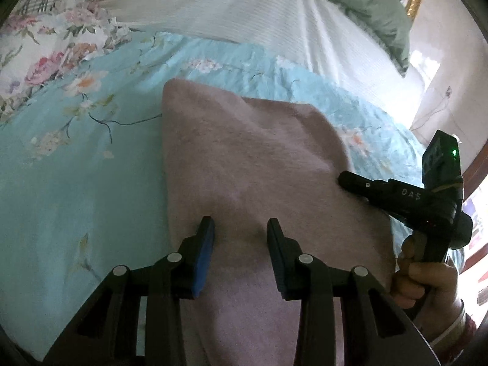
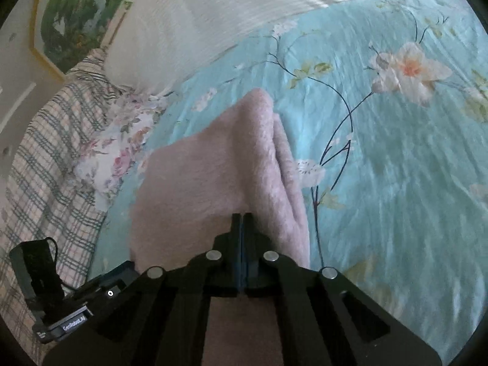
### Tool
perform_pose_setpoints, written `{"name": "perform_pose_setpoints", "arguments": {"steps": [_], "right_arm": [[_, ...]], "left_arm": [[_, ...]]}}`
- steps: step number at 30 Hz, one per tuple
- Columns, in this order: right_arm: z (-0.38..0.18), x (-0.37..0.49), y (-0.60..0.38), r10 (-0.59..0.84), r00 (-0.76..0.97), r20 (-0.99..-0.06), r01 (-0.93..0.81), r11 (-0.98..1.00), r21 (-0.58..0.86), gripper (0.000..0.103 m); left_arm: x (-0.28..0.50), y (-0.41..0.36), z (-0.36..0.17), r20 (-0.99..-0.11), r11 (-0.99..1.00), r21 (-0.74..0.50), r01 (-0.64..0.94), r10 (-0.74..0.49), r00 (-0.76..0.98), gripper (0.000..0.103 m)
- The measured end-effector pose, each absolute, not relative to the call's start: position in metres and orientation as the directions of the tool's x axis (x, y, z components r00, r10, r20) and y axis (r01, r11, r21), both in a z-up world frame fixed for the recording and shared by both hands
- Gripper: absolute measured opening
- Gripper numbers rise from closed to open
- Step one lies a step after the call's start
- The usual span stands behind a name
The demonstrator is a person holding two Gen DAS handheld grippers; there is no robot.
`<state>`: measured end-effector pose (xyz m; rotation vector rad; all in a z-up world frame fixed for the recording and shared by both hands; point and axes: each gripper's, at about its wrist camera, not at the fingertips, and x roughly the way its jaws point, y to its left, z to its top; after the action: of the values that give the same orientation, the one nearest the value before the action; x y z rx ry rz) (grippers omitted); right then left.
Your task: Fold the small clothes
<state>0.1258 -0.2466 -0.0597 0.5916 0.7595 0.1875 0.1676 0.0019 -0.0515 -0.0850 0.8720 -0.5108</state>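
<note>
My left gripper [image 1: 239, 228] stands partly apart over the pink fuzzy cloth [image 1: 244, 158], one blue-padded finger on either side of a small ridge of the fabric; I cannot tell whether the pads actually press on it. My right gripper [image 2: 242, 222] has its jaws brought fully together, pads meeting in one thin blue seam, and the tip sits at the near edge of the cloth [image 2: 219, 170], though I cannot tell whether any fabric is pinched in that seam. The cloth lies on the bed, on a turquoise bedspread [image 1: 76, 167] printed with pale blossoms and dark thin branches, and it is doubled over, with a fold running along its right side in the right wrist view. In the left wrist view my right hand [image 1: 427, 277] grips the other tool's handle at the cloth's right edge, and white letters reading "DAS" [image 1: 411, 194] show on its black body, with a green light above. In the right wrist view a white label on the other tool's body [image 2: 71, 324] reads something like "GenRobot.AI", blurred. Beyond the bedspread lie a white ribbed blanket [image 1: 244, 9], a rose-printed fabric [image 1: 55, 48] and a plaid cloth [image 2: 52, 158].
</note>
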Motion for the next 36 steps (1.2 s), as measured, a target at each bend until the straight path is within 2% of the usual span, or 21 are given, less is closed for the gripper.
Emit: {"name": "perform_pose_setpoints", "arguments": {"steps": [6,10,12,15,20,27,32,34,36], "right_arm": [[-0.042,0.065,-0.236,0.397,0.701,-0.593,-0.056,0.859,0.509,0.004],[-0.063,0.032,-0.239,0.327,0.670,-0.667,-0.015,0.904,0.428,0.003],[-0.081,0.025,-0.248,0.322,0.656,-0.682,0.010,0.900,0.435,0.003],[-0.087,0.020,-0.257,0.332,0.668,-0.666,0.026,0.884,0.467,0.003],[-0.079,0.016,-0.250,0.297,0.674,-0.677,0.012,0.911,0.412,0.003],[-0.083,0.017,-0.252,0.311,0.660,-0.684,0.015,0.905,0.426,0.003],[-0.078,0.014,-0.250,0.307,0.655,-0.691,0.020,0.906,0.422,0.003],[-0.069,0.009,-0.247,0.306,0.658,-0.688,0.014,0.908,0.418,0.004],[-0.058,0.002,-0.242,0.300,0.663,-0.686,0.000,0.916,0.401,0.004]], "left_arm": [[0.103,0.016,-0.039,-0.638,0.795,-0.336,0.505,-0.586,0.499,0.036],[0.069,0.015,-0.061,-0.673,0.797,-0.309,0.519,-0.569,0.473,0.037],[0.065,0.015,-0.076,-0.700,0.811,-0.296,0.504,-0.543,0.463,0.037],[0.059,0.019,-0.083,-0.684,0.818,-0.296,0.492,-0.542,0.488,0.037],[0.061,0.017,-0.082,-0.685,0.825,-0.310,0.472,-0.538,0.491,0.038],[0.059,0.009,-0.082,-0.702,0.836,-0.272,0.477,-0.512,0.495,0.046],[0.059,0.017,-0.075,-0.713,0.844,-0.291,0.451,-0.506,0.485,0.047],[0.057,0.022,-0.069,-0.714,0.854,-0.293,0.431,-0.495,0.495,0.053],[0.055,0.028,-0.062,-0.714,0.872,-0.283,0.399,-0.469,0.520,0.073]]}}
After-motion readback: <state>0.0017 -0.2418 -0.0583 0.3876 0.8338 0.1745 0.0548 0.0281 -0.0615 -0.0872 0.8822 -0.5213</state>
